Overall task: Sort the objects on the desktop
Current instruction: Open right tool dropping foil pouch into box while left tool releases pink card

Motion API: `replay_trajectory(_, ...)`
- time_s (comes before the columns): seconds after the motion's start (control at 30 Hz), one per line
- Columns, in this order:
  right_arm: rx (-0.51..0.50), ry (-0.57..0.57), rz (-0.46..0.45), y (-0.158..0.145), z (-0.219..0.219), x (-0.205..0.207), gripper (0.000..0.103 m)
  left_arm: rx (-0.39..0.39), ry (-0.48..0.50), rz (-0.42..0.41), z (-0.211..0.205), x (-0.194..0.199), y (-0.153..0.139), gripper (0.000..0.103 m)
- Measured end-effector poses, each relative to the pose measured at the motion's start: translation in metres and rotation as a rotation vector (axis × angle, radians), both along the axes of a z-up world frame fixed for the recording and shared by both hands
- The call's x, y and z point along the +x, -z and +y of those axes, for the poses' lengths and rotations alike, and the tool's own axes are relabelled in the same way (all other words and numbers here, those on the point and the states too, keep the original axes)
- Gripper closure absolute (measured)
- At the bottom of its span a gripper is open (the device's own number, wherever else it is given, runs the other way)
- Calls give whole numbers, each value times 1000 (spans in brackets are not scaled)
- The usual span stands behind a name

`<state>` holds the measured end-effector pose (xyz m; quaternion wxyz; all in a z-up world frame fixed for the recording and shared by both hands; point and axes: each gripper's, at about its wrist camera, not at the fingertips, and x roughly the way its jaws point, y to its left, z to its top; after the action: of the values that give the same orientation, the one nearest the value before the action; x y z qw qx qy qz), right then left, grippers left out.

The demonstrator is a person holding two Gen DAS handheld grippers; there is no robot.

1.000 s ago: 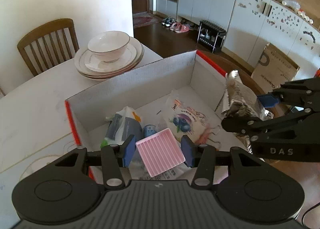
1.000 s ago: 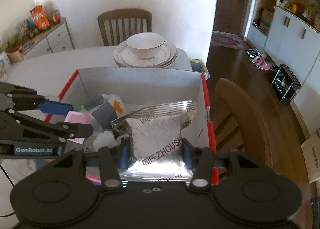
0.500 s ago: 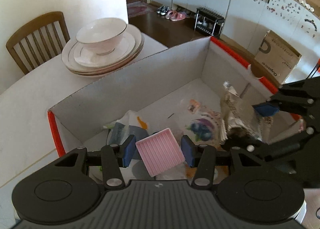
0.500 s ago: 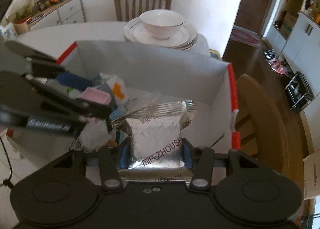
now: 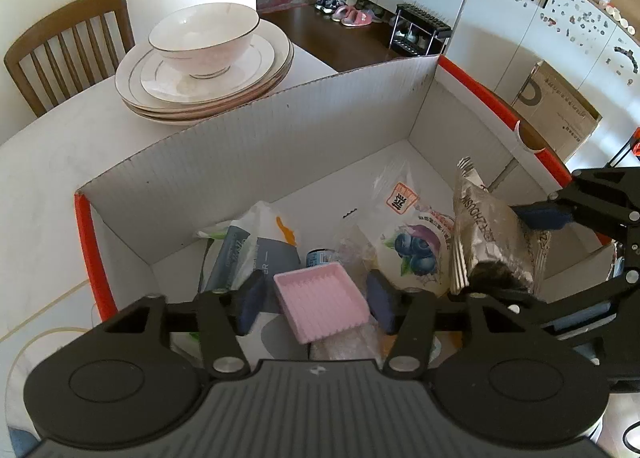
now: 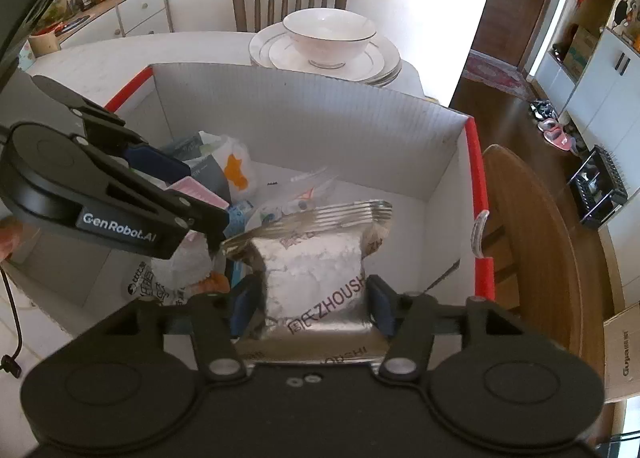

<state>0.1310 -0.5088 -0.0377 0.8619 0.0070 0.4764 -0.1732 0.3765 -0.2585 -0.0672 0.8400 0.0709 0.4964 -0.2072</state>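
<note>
The pink tray (image 5: 322, 300) lies between the pads of the left gripper (image 5: 318, 300), tilted, with its ribbed face up and one corner towards the camera; both pads stand clear of its sides, and the jaws are opening. It sits over the near left corner of the cardboard box (image 5: 256, 146), on top of the packets already there, so I judge it as being let go into the box. The silver foil pouch (image 6: 316, 274) lies between the pads of the right gripper (image 6: 314, 304), its crimped top edge pointing away towards the far wall of the box and its long axis along the fingers. These jaws are opening too; the left pad shows a gap, the right pad is at the pouch's edge, and no squeeze shows. The pouch is at the near right side of the box, close to the red-edged right wall.

Each thing lies straight ahead of its own gripper, the two grippers side by side and near each other, so the withdrawal of both probably has to go up and back without the arms crossing.

Writing: the pouch reads "ZHOUSH", cut off, after Chinese characters. The left gripper's arm, seen in the right wrist view, reads "GenRobot.AI". A blueberry packet (image 5: 416, 246) lies in the middle of the box floor, its print too small to read. A brown carton (image 6: 624, 342) on the floor at the right reads "Guyuan", partly cut.
</note>
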Motion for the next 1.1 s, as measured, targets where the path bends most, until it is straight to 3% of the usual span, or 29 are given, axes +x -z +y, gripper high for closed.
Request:
replay_trajectory(0.03, -6, 0, -6, -1, 1, -1, 37, -5, -3, -6, 1, -1, -1, 37)
replay_trajectory(0.27, -33, 2, -25, -12, 7, -7, 28, -5, -7, -49, 7, -12, -13, 31)
replay_trajectory(0.6, -29, 27, -100, -40, 23, -31, 21, -30, -7, -129, 18, -41, -40, 30)
replay_trajectory(0.8, -30, 55, -144, -55, 39, -45, 21, -87, -13, -184, 31, -61, -61, 30)
replay_trajectory(1.1, -42, 78, -200, -64, 66, -57, 21, -104, 13, -235, 45, -90, -74, 30)
